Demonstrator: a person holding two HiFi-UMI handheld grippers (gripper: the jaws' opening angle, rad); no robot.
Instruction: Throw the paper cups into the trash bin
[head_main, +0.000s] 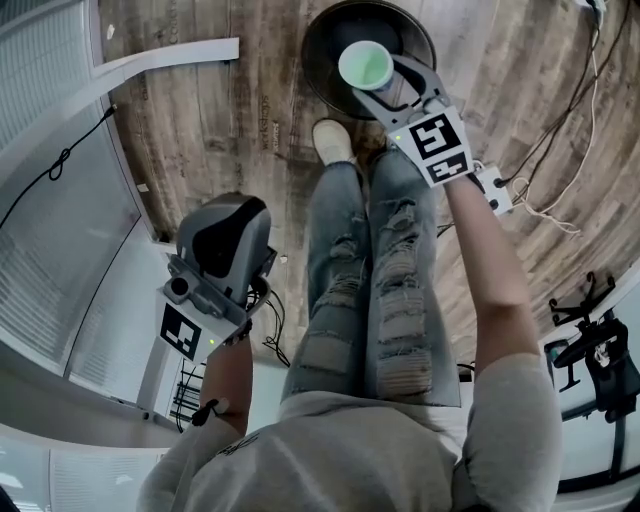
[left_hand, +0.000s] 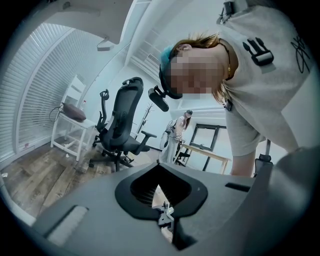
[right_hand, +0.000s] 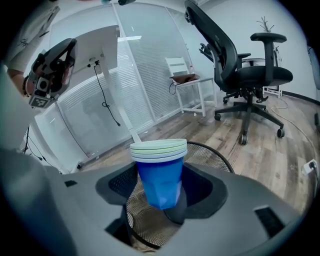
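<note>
A nested stack of paper cups (head_main: 365, 65), blue outside with pale green rims, hangs over the round black mesh trash bin (head_main: 320, 40). My right gripper (head_main: 377, 82) is shut on it. In the right gripper view the cup stack (right_hand: 159, 172) stands upright between the jaws, which squeeze its lower body, and the bin's mesh (right_hand: 212, 154) lies directly below and behind. My left gripper (head_main: 228, 243) is held back by my left hip, far from the bin. It points up at the person, and its jaws (left_hand: 165, 216) are together with nothing between them.
My legs (head_main: 370, 270) and a white shoe (head_main: 332, 140) stand right at the bin. A black office chair (right_hand: 245, 70) and a small white stand (right_hand: 192, 92) are beyond it. Cables (head_main: 560, 190) trail on the wood floor at right. A white desk leg (head_main: 160, 60) lies left.
</note>
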